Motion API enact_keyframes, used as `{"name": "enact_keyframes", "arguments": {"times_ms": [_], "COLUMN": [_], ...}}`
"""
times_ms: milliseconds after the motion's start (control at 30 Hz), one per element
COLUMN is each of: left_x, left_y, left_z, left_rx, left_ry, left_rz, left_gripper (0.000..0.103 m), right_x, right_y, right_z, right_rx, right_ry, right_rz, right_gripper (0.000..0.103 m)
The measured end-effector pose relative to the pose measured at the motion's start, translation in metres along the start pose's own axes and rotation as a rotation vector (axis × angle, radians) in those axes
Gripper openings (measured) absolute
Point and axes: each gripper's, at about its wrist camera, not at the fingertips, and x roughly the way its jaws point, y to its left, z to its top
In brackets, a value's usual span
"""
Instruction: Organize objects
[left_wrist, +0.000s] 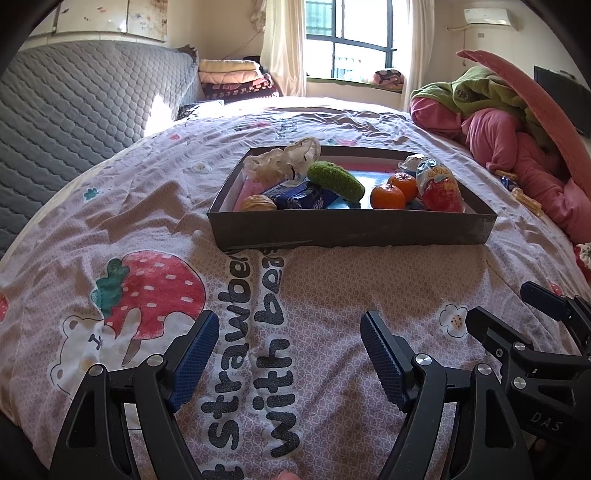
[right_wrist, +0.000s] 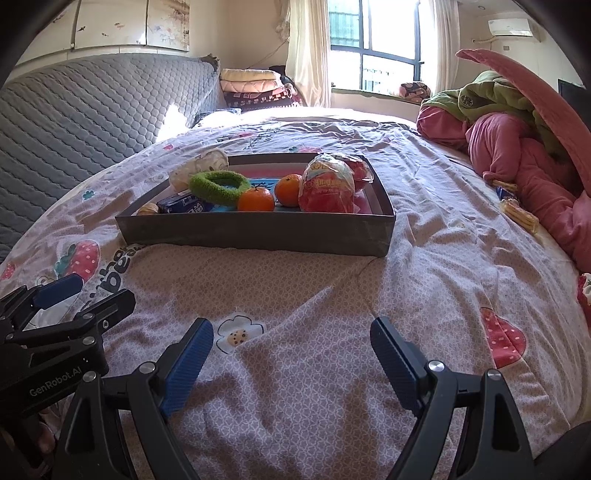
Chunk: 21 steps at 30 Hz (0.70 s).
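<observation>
A dark cardboard tray (left_wrist: 351, 230) (right_wrist: 255, 232) stands on the bed ahead of both grippers. It holds two oranges (left_wrist: 388, 196) (right_wrist: 256, 199), a green knitted ring (left_wrist: 335, 181) (right_wrist: 218, 187), a blue packet (left_wrist: 295, 196) (right_wrist: 183, 204), a walnut (left_wrist: 258, 203) (right_wrist: 148, 209), a red snack bag (left_wrist: 441, 190) (right_wrist: 327, 190) and a crumpled white bag (left_wrist: 275, 162) (right_wrist: 201, 164). My left gripper (left_wrist: 288, 354) is open and empty over the sheet. My right gripper (right_wrist: 291, 360) is open and empty beside it, well short of the tray.
A pink and green pile of bedding (left_wrist: 517, 122) (right_wrist: 524, 125) lies at the right. Small snack packets (left_wrist: 524, 195) (right_wrist: 517, 214) lie next to it. A grey quilted headboard (left_wrist: 74, 99) is at the left, folded blankets (left_wrist: 232, 79) at the back.
</observation>
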Motion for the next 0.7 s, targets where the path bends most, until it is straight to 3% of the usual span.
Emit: {"name": "enact_keyframes", "arguments": {"times_ms": [700], "left_x": [0.0022], "left_y": [-0.0007], "left_z": [-0.0010], "left_rx": [0.008], "left_ry": [0.005], "left_rz": [-0.008], "left_gripper": [0.080], "right_x": [0.0013], "right_y": [-0.0006], "right_z": [-0.0002], "right_rx": [-0.002], "right_ry": [0.004], "right_rz": [0.000], "right_gripper": [0.087]}}
